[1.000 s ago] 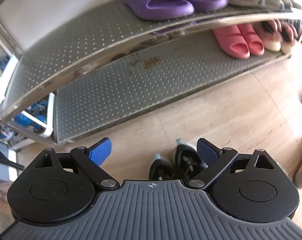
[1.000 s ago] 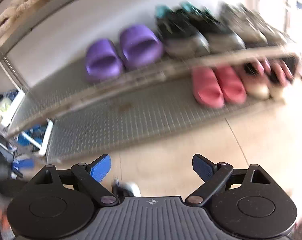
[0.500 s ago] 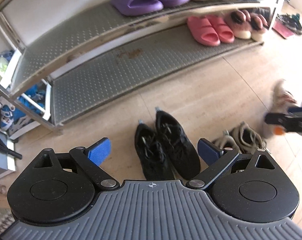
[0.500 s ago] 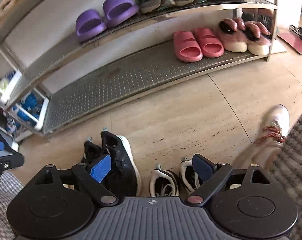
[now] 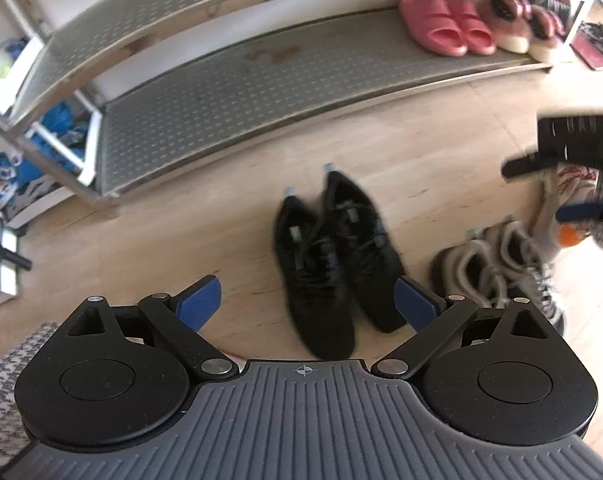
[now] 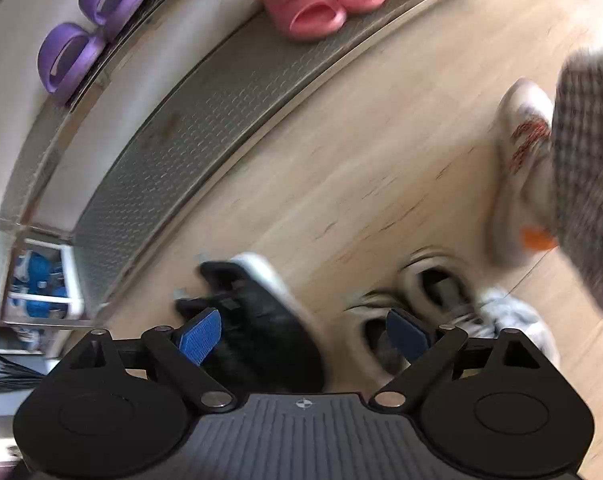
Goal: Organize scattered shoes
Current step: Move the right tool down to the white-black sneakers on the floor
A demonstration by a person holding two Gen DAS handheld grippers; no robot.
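A metal shoe rack (image 5: 261, 80) stands at the far side of the wooden floor (image 5: 161, 240), with a big bare part on the left of its lower shelf. On the right of this shelf lie the pink slippers (image 5: 445, 28), and just right of them a pair of fluffy pink shoes (image 5: 517, 24). In the right wrist view the purple slippers (image 6: 89, 24) sit on the upper shelf.

On the floor near the rack a pair of black sneakers (image 5: 333, 256) lies side by side, heels toward the rack. To the right of them lies a pair of grey sneakers (image 5: 485, 260), a little blurred. Further right is a person's foot in a white shoe (image 6: 521, 160).

The left tool (image 5: 307, 302) hangs above the black sneakers, its blue fingers (image 5: 199, 300) wide apart and holding nothing. The right tool (image 6: 303, 330) is also wide and empty, above both pairs.
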